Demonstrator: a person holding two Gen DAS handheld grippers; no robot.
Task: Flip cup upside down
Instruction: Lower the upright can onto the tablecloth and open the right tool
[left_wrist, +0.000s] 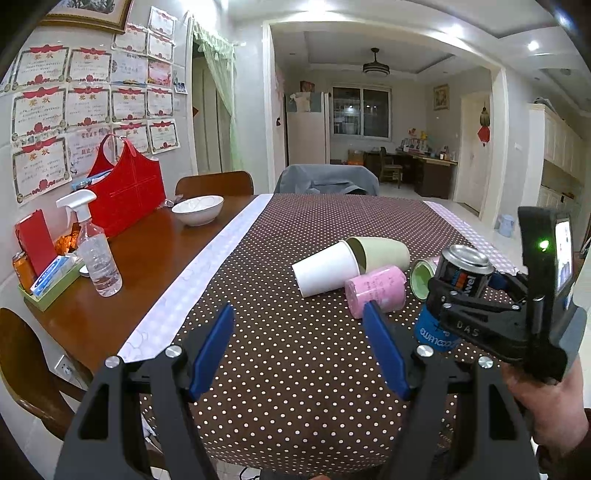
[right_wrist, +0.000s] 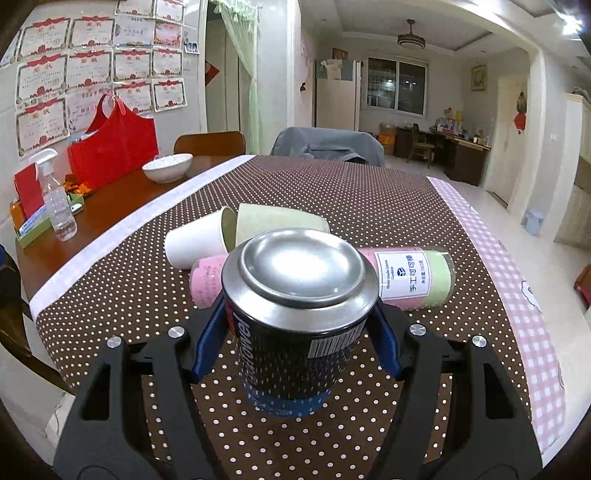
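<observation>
Polka-dot tablecloth (right_wrist: 332, 192) underneath; right gripper (right_wrist: 297, 332) clamps the dark can-shaped cup (right_wrist: 295, 332), metal base up, just above the cloth. Left gripper (left_wrist: 299, 354), well left of that cup, gapes wide, empty. White paper cup (left_wrist: 325, 267) and pink tube (left_wrist: 375, 291) lie toppled just behind it.

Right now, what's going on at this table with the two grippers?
A person is working two handheld grippers over a dotted tablecloth. The right gripper is clamped on a dark metal can with its silver concave end facing up, seemingly inverted, just above or on the cloth. The left gripper is open and holds nothing. Behind the can, a white cup, a green cup and a pink cylinder lie on their sides.
</observation>
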